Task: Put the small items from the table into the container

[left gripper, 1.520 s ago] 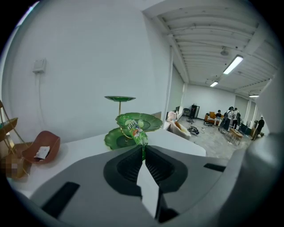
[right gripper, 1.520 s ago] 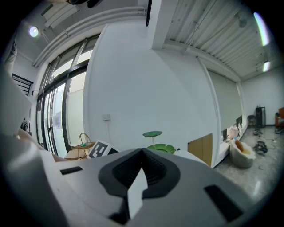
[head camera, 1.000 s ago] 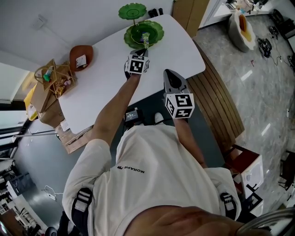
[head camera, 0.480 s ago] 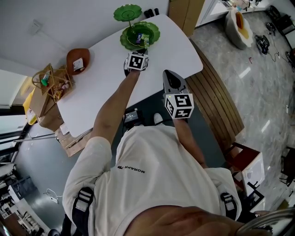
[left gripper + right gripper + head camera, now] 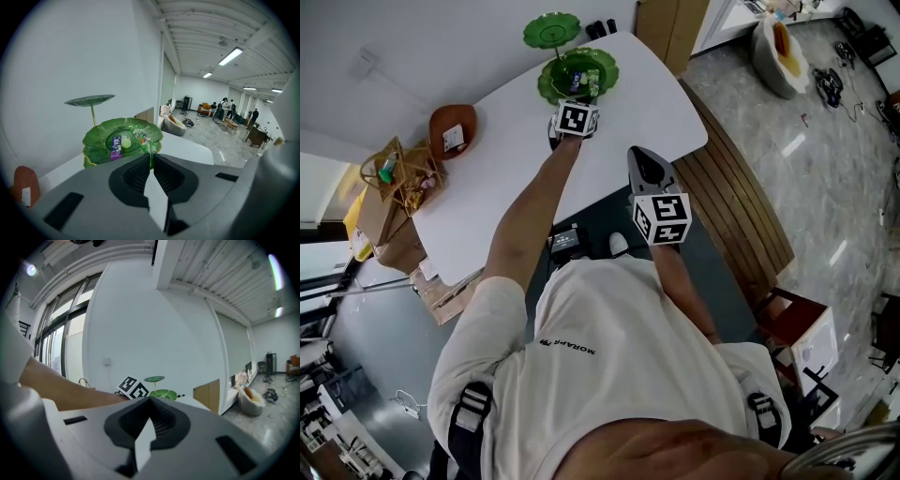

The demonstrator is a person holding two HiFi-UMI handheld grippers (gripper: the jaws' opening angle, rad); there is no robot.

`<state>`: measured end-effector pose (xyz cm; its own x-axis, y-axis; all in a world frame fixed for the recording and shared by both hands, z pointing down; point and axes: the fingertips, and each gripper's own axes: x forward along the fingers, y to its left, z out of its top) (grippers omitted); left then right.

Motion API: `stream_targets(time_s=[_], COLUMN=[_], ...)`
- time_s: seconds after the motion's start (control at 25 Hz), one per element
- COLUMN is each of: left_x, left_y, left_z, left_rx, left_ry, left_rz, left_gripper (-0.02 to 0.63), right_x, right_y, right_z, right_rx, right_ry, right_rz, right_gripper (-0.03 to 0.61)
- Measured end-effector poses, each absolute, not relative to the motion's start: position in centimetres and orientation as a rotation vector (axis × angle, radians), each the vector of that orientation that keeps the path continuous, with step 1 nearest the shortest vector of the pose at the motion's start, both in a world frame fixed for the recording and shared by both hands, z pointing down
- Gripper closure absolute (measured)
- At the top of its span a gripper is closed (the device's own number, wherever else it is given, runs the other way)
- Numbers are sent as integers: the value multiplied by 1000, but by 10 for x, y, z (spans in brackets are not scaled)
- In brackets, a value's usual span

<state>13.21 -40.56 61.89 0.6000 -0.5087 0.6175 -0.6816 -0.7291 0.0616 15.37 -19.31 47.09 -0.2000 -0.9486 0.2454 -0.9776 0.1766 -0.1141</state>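
A green leaf-shaped two-tier dish [image 5: 555,82] [image 5: 101,133] stands at the far end of the white table [image 5: 506,178]. In its lower bowl lie a purple packet [image 5: 115,142] and a small pale green round item [image 5: 126,139]. My left gripper [image 5: 581,99] [image 5: 151,161] reaches over the dish's near rim, shut on the tail of a green snack packet [image 5: 142,138] that hangs into the bowl. My right gripper [image 5: 641,161] [image 5: 151,405] is shut and empty, held back by the table's near edge.
A brown bowl [image 5: 450,131] holding a white card sits left of the dish, with a wire basket [image 5: 398,173] and cardboard boxes beyond it. Small dark items [image 5: 600,28] lie behind the dish. A slatted wooden bench [image 5: 741,216] runs along the table's right side.
My left gripper has moved forward and a little down with the green packet, from the dish's near rim to over its bowl. The right gripper has stayed put.
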Motion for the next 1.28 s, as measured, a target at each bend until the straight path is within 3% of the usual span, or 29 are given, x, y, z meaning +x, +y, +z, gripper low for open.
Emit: stream_targets(time_s=[0.24, 0.36, 0.52, 1.0, 1.28], left_x=[130, 129, 126, 120, 108], left_y=[-416, -423, -423, -404, -389], left_z=[621, 615, 607, 579, 558], left_rx=[2535, 2545, 2567, 2584, 2596], left_ry=[-979, -1028, -1055, -1119, -1167], left_rz=[856, 848, 838, 698, 627], left_gripper=[589, 492, 448, 453, 554], right_x=[155, 157, 157, 145, 137], right_y=[-193, -194, -195, -191, -186], right_z=[471, 471, 470, 466, 460], right_rx=[1912, 1915, 1918, 1902, 1895], right_ry=[-2303, -2297, -2297, -2325, -2345], right_rz=[365, 368, 368, 352, 335], right_gripper=[571, 571, 571, 571, 571])
